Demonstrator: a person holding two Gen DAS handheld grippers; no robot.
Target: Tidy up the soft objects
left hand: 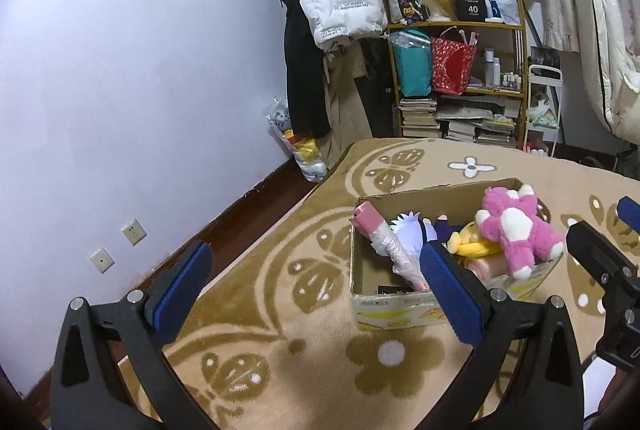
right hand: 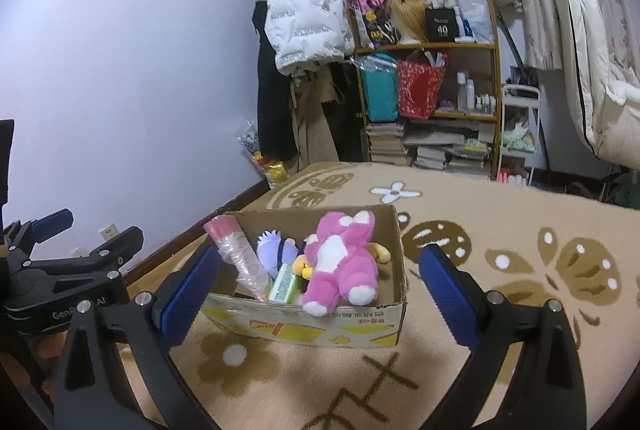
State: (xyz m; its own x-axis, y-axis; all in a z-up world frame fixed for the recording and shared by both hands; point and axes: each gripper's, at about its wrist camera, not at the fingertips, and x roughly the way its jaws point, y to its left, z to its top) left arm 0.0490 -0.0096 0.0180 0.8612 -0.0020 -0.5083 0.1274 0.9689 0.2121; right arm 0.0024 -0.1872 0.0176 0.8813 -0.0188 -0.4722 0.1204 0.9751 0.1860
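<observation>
- Bedroom: beige flowered blanket (right hand: pixel 500 222) on the bed, bookshelf (right hand: pixel 496 78) and white jacket (right hand: pixel 300 18) behind.
- Cardboard box (right hand: pixel 320 326) on the blanket, open-topped.
- Pink plush toy (right hand: pixel 340 262) lying on top inside the box, over a yellow plush (left hand: pixel 472 242); pink umbrella (right hand: pixel 240 254) leaning at the box's left end.
- Left tool (left hand: pixel 320 286): fingers spread apart, empty, near the box.
- Right tool (right hand: pixel 316 290): fingers spread apart, empty, facing the box.

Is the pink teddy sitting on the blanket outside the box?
No, the pink plush toy lies inside the cardboard box, on top of the other toys, not on the patterned blanket.
</observation>
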